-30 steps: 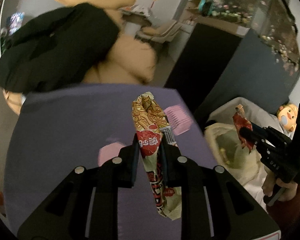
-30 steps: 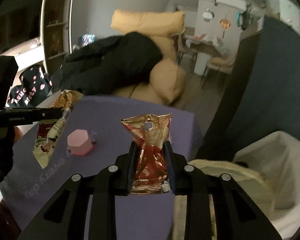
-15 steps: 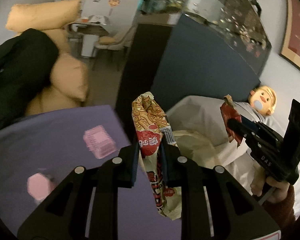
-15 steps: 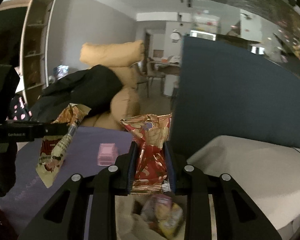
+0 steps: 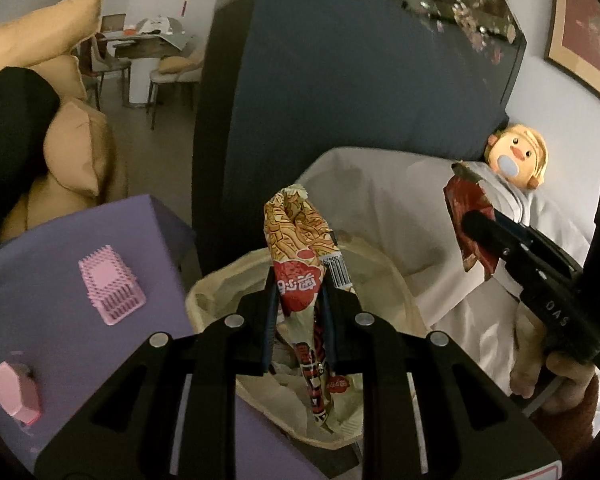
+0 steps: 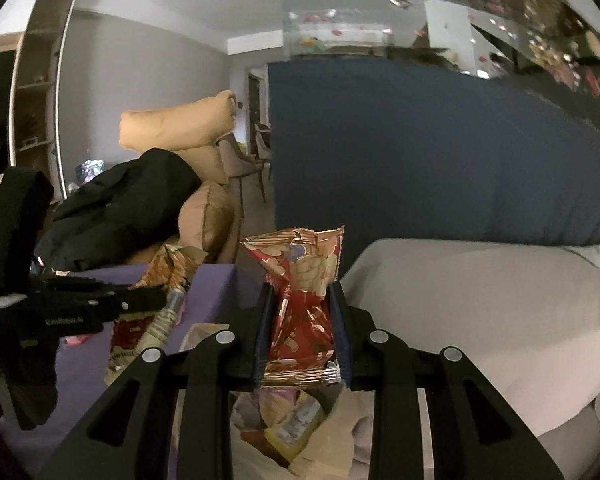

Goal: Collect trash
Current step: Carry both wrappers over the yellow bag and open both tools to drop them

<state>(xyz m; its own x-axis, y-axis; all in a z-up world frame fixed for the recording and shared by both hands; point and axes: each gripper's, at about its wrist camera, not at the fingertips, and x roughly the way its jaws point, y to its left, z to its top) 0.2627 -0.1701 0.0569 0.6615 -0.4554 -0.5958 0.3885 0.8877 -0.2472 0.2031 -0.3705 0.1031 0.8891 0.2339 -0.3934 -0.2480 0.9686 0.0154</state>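
My left gripper (image 5: 299, 304) is shut on a long cream and red snack wrapper (image 5: 300, 248) and holds it over the open beige trash bag (image 5: 396, 280). My right gripper (image 6: 302, 320) is shut on a crumpled red snack wrapper (image 6: 304, 280) above the same bag (image 6: 340, 440), which has several wrappers inside. In the left wrist view the right gripper (image 5: 470, 220) with its red wrapper (image 5: 466, 216) sits to the right, over the white bedding. In the right wrist view the left gripper (image 6: 162, 300) and its wrapper (image 6: 132, 332) sit to the left.
A purple table (image 5: 40, 280) at the left carries a pink comb-like block (image 5: 110, 284) and a pink hexagonal object (image 5: 16, 392). A dark blue headboard (image 5: 340, 100) stands behind the bag. White bedding (image 6: 480, 300) and a doll (image 5: 516, 156) lie at the right. Orange cushions (image 6: 180, 128) sit behind.
Both grippers have swung right from over the purple table to over the trash bag, each keeping its wrapper. The bag's opening now lies under both.
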